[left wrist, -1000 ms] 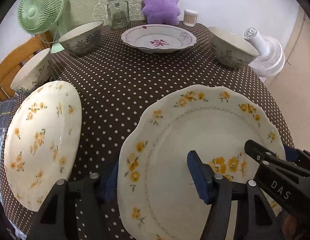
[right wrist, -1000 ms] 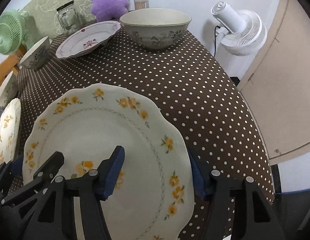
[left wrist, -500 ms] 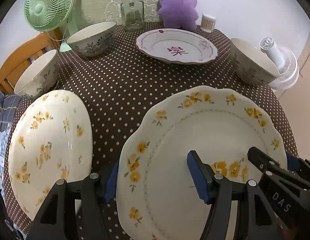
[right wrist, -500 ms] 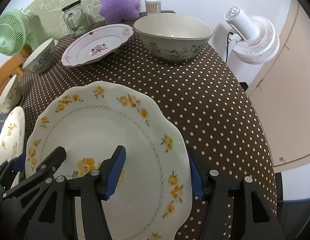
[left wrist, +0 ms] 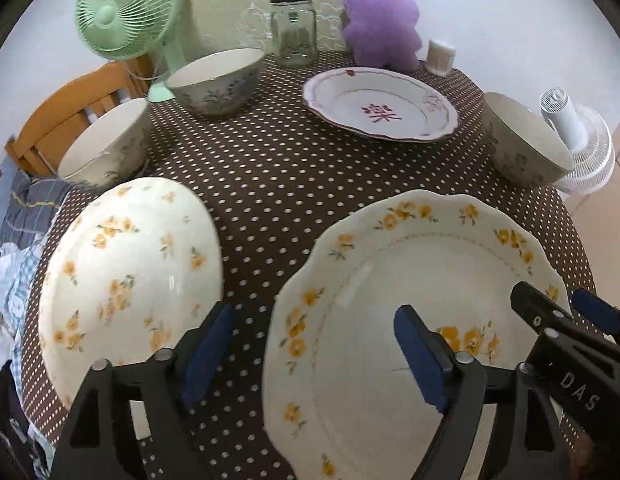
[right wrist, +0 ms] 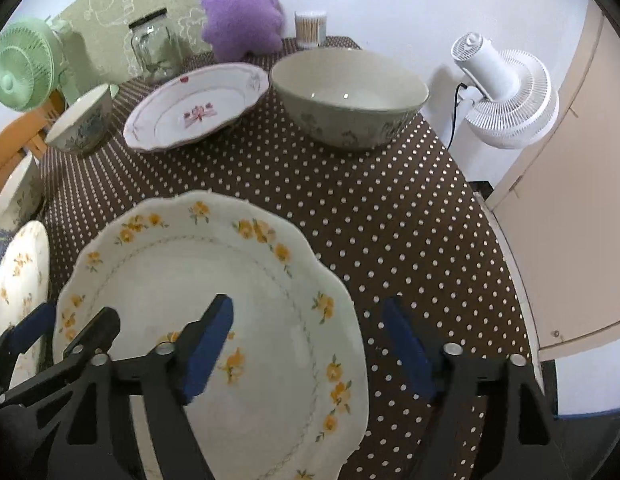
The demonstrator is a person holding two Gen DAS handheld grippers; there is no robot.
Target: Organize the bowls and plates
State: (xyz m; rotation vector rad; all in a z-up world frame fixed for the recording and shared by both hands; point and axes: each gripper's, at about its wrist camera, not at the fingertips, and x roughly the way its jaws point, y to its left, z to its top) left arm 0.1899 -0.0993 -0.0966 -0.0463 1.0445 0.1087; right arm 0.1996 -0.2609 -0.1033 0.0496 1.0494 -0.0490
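Where the left wrist view looks down its own fingers, the left gripper (left wrist: 317, 356) stands wide open at the bottom of the frame, its two blue pads set either side of the near left rim of the scalloped yellow-flower plate (left wrist: 409, 288). One pad is over the polka-dot tablecloth (left wrist: 278, 168) outside the rim, the other over the plate's well, so the spread reads as readiness to pinch that edge; whether either pad touches the china I cannot tell. At lower left lies a second yellow-flower plate (left wrist: 130, 280), just beside the first, probably its partner for stacking. Toward the top centre right sits a pink-motif plate (left wrist: 379, 106); three floral bowls are spread apart, one at upper centre left (left wrist: 216, 78), one at the left edge (left wrist: 106, 146), one at the right edge (left wrist: 525, 144). Behind them stand a green fan (left wrist: 128, 12), a glass jar (left wrist: 293, 30) and a purple plush cushion (left wrist: 381, 28). The right gripper's tip enters at lower right.

From the right wrist view, the right gripper (right wrist: 310, 344) is likewise open, one pad above the plate's well and the other over the cloth past its right rim, mirroring the left. Holding opposite edges would suit a wide, shallow, slippery dish. The large floral bowl is at upper centre, the pink-motif plate to its left, a white fan (right wrist: 505, 100) at upper right off the table, and a cotton-swab tub (right wrist: 310, 28) at top centre.
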